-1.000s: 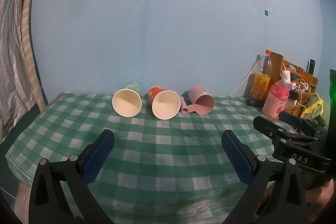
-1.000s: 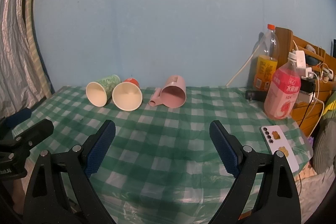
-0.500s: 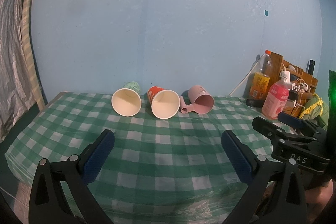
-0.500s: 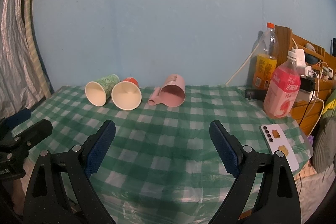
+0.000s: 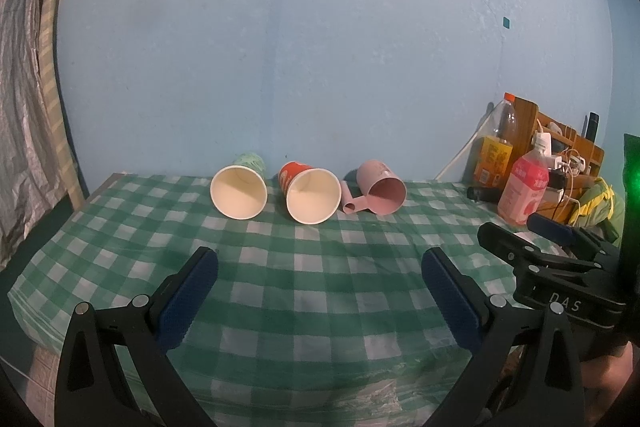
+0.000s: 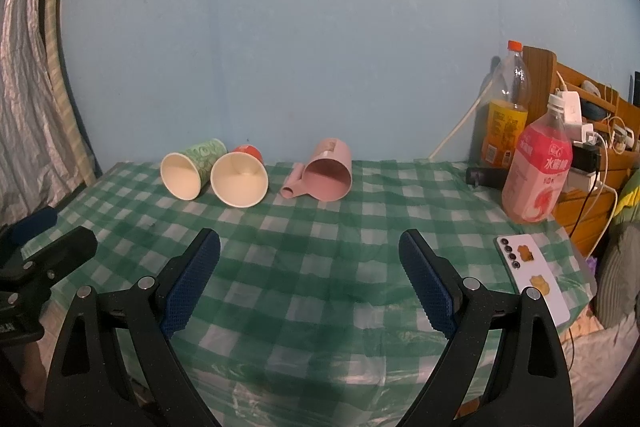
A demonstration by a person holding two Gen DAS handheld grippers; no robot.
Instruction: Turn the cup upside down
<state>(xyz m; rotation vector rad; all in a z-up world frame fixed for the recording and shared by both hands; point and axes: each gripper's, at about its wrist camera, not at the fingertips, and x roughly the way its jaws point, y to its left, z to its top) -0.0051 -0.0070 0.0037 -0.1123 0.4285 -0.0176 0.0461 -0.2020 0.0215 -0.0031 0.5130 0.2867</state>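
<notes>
Three cups are lying on their sides in a row along the far edge of the table (image 5: pixel 280 291), mouths facing the cameras: a green paper cup (image 5: pixel 239 190) at the left, a red paper cup (image 5: pixel 311 194) beside it, and a pink handled cup (image 5: pixel 382 187) to their right. The left gripper (image 5: pixel 320 291) and right gripper (image 6: pixel 310 277) are both hovering over the table's near edge, jaws spread wide and gripping nothing. A pink bottle (image 6: pixel 538 167) and a phone (image 6: pixel 532 277) are sitting toward the table's right edge.

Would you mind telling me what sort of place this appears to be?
Probably a lived-in home room: a checked tablecloth on the table, drink bottles at its edge, and a cluttered wooden shelf with chargers.
</notes>
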